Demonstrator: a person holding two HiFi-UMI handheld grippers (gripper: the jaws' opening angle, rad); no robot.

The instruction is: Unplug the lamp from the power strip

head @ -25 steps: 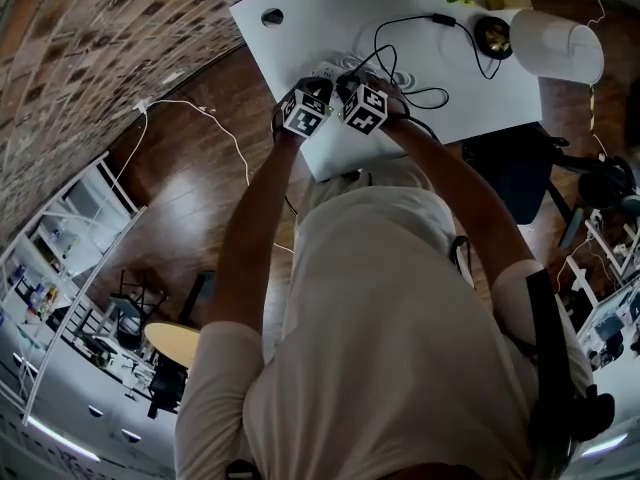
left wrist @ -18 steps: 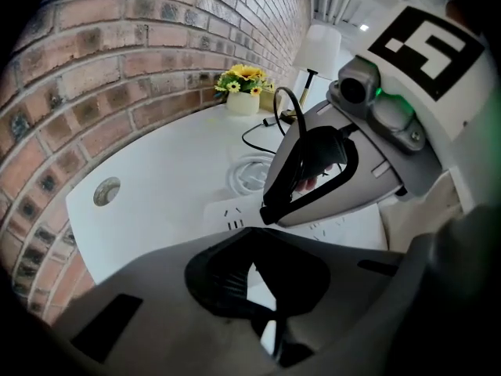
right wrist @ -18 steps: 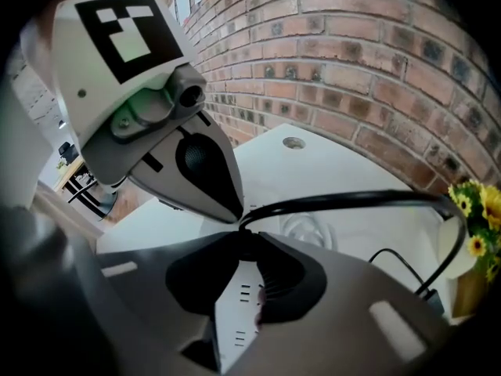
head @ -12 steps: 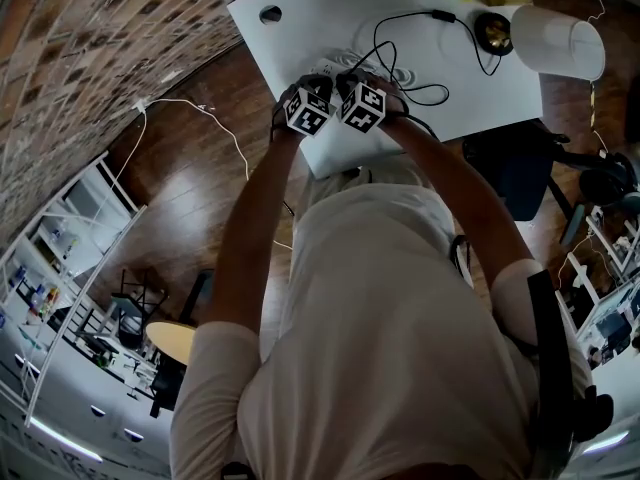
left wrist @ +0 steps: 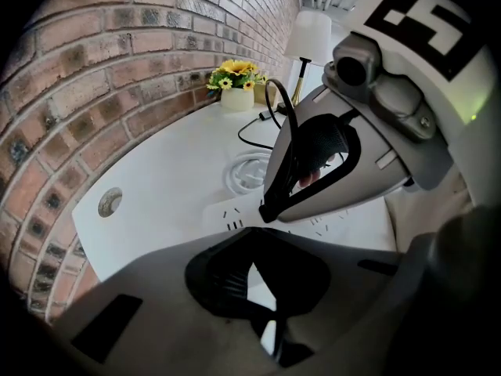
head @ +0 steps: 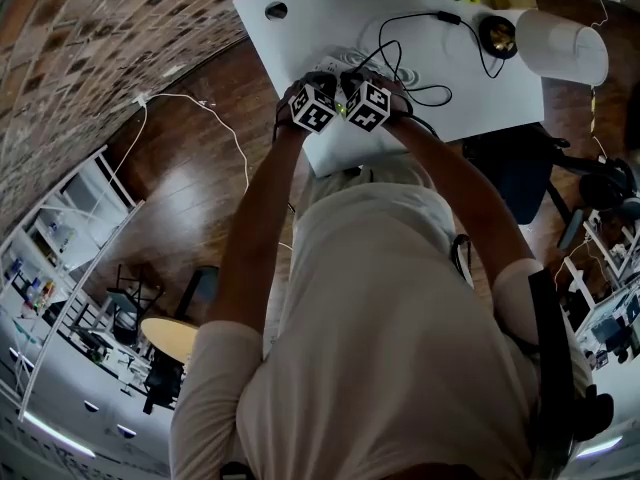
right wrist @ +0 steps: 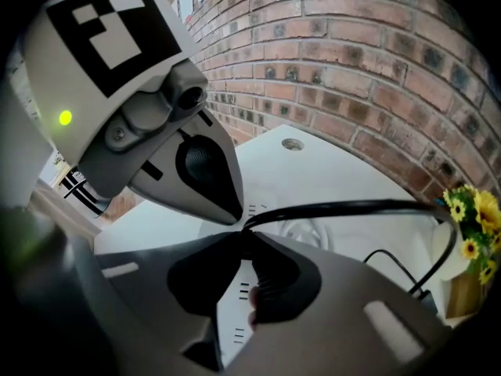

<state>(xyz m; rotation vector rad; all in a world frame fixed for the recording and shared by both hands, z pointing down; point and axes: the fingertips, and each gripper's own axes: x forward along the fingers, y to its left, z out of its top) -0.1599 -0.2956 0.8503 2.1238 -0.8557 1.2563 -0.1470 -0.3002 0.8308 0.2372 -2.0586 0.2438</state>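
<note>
Right gripper [right wrist: 243, 237]: jaws just been closing, clamped on lamp cord [right wrist: 352, 207].
Left gripper [left wrist: 250, 249]: jaws together, apparently pressing power strip [left wrist: 232, 214].
Power strip: table's [head: 310, 28] near edge.

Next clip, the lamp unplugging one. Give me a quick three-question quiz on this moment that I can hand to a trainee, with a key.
1. Pick one: what is between the jaws of the right gripper? A a flower stem; B the black cord; C the lamp shade.
2. True or false: the lamp lies tipped over on the table.
3. Fill the gap: the yellow flowers stand by the ____ wall.
Key: 1 B, at its end by the power strip; the jaws have just been closing on it. 2 False, it stands upright. 3 brick.
</note>
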